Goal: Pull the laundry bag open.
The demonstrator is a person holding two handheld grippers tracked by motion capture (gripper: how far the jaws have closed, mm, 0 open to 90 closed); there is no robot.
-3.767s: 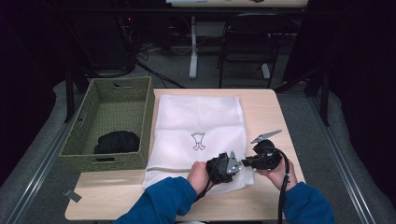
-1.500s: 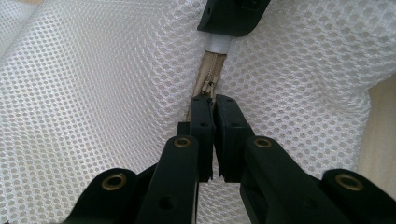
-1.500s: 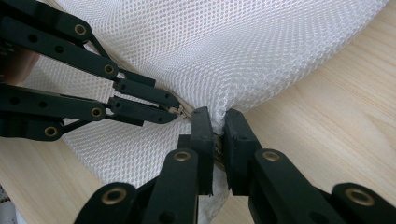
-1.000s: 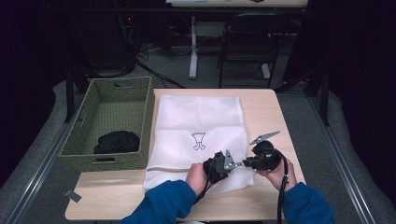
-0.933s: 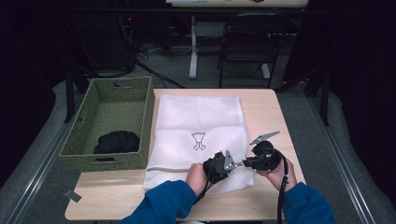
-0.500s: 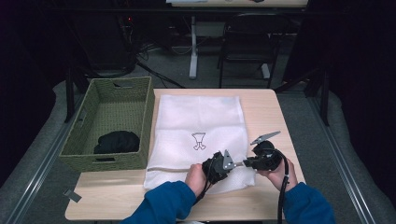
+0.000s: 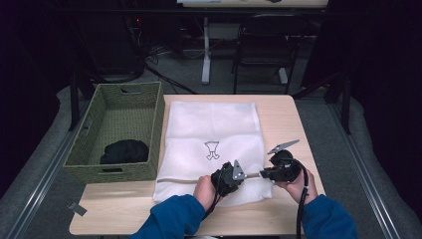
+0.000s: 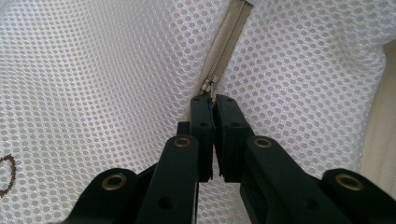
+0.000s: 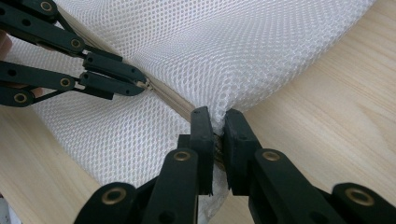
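Note:
A white mesh laundry bag (image 7: 214,124) with a small black figure printed on it lies flat on the wooden table (image 7: 283,119). A beige zipper (image 7: 179,179) runs along its near edge. My left gripper (image 8: 214,100) is shut on the zipper pull (image 8: 208,86), and its closed tips (image 9: 140,84) also appear in the right gripper view. My right gripper (image 9: 217,116) is shut on the bag's corner at the zipper's end (image 9: 173,103), bunching the mesh (image 9: 233,42) there. From above, the left gripper (image 7: 244,175) and the right gripper (image 7: 262,174) point at each other, a short way apart.
A green woven basket (image 7: 114,173) stands left of the bag with a black garment (image 7: 124,151) inside. Bare table wood (image 9: 327,107) lies to the right of the bag. A chair (image 7: 263,45) and a desk leg (image 7: 205,50) stand beyond the far edge.

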